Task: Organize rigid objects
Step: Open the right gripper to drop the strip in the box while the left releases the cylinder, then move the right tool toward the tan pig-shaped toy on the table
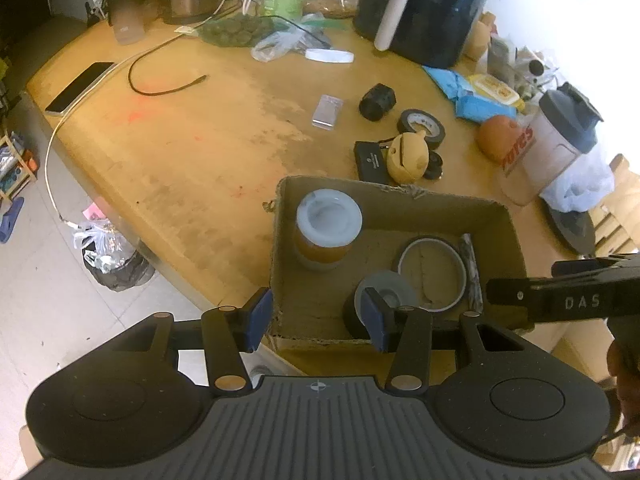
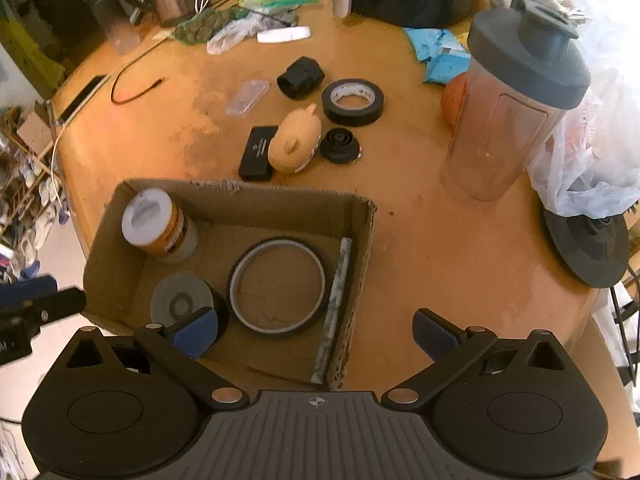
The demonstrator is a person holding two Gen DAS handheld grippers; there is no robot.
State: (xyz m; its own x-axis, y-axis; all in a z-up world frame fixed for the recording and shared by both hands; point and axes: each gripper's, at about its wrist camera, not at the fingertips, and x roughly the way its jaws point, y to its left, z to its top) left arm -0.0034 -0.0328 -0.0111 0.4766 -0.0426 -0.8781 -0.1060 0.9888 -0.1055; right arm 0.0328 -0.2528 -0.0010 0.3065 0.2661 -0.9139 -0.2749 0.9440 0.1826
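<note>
A cardboard box [image 2: 366,240] [image 1: 400,196] sits at the table's near edge. Inside it are an orange jar with a white lid [image 2: 154,222] [image 1: 328,228], a thin tape ring [image 2: 278,286] [image 1: 434,270], a grey disc stack [image 2: 180,302] [image 1: 386,286] and a marbled stick [image 2: 336,300]. Beyond the box lie a tan pig figure [image 2: 298,140] [image 1: 408,156], a black tape roll [image 2: 352,100] [image 1: 422,124], a black flat case [image 2: 258,152], a small black wheel [image 2: 339,145], a black cylinder [image 2: 300,77] and a clear case [image 2: 246,98]. My left gripper [image 1: 318,318] and my right gripper [image 2: 316,330] are open and empty above the box's near wall.
A shaker bottle [image 2: 508,112], a white plastic bag [image 2: 592,160] and a black round base [image 2: 588,244] stand at the right. A black air fryer [image 1: 424,8], a phone [image 1: 80,86], a cable [image 1: 160,80] and clutter are at the back. The table drops off at the left.
</note>
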